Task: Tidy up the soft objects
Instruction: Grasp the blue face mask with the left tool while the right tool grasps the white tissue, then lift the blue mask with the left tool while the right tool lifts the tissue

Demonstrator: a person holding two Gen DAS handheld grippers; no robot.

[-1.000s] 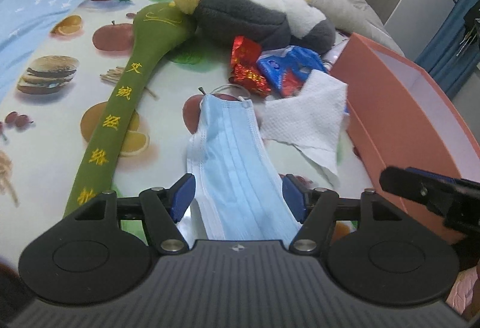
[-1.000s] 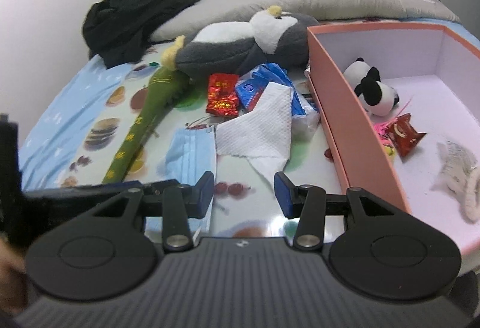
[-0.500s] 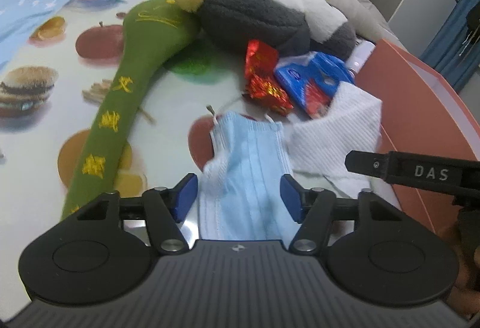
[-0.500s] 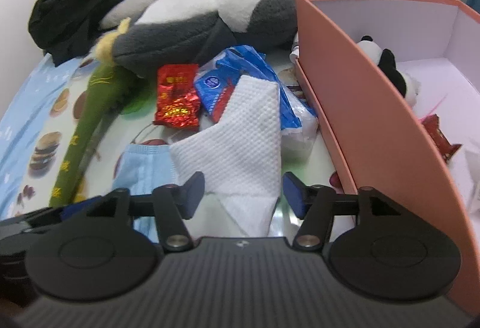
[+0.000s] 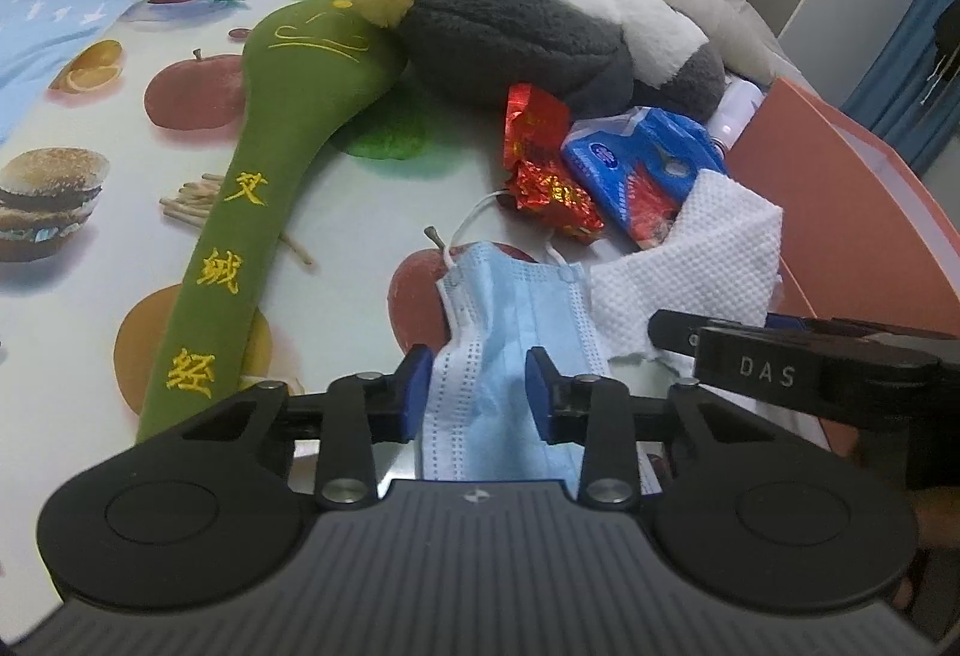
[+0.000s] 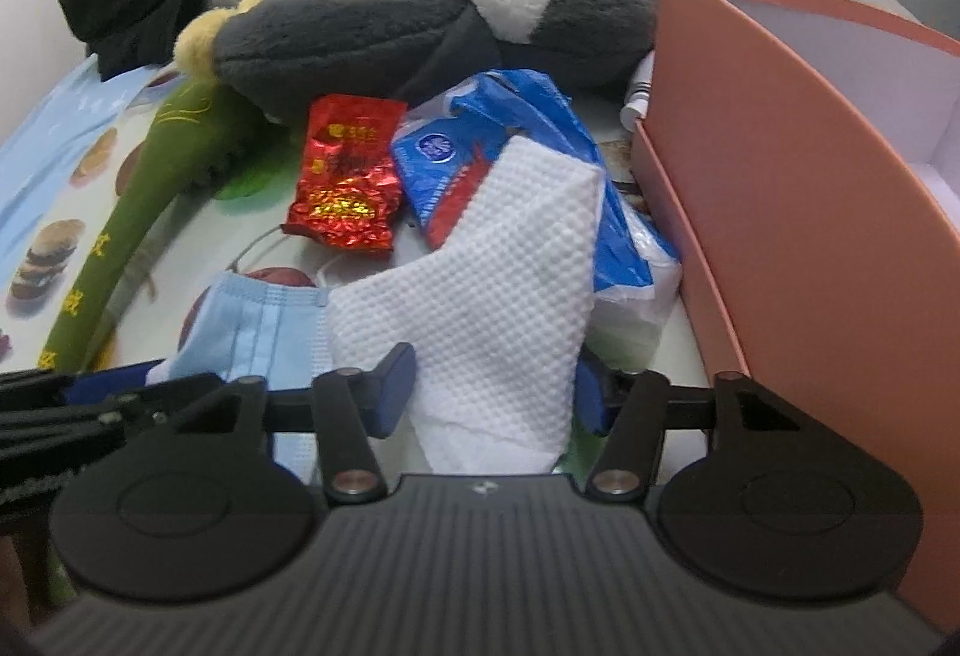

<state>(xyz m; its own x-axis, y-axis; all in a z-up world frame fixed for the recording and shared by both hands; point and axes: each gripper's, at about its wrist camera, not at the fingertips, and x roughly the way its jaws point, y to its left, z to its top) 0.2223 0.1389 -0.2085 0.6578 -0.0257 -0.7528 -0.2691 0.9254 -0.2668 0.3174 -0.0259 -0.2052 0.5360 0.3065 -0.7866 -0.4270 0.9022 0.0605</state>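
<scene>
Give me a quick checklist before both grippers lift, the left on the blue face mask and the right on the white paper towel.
1. Face mask between the left gripper pads: ok, jaws closing on it.
2. Paper towel between the right gripper pads: ok, jaws closing on it.
3. Firm grip on either: cannot tell, the pads do not clearly press yet.
4. Towel free of the mask: not ok, the towel's edge overlaps the mask.
5. Towel free of the blue tissue pack: not ok, it lies on the pack.
6. Pink box open to take them: ok, though its floor is hidden.
</scene>
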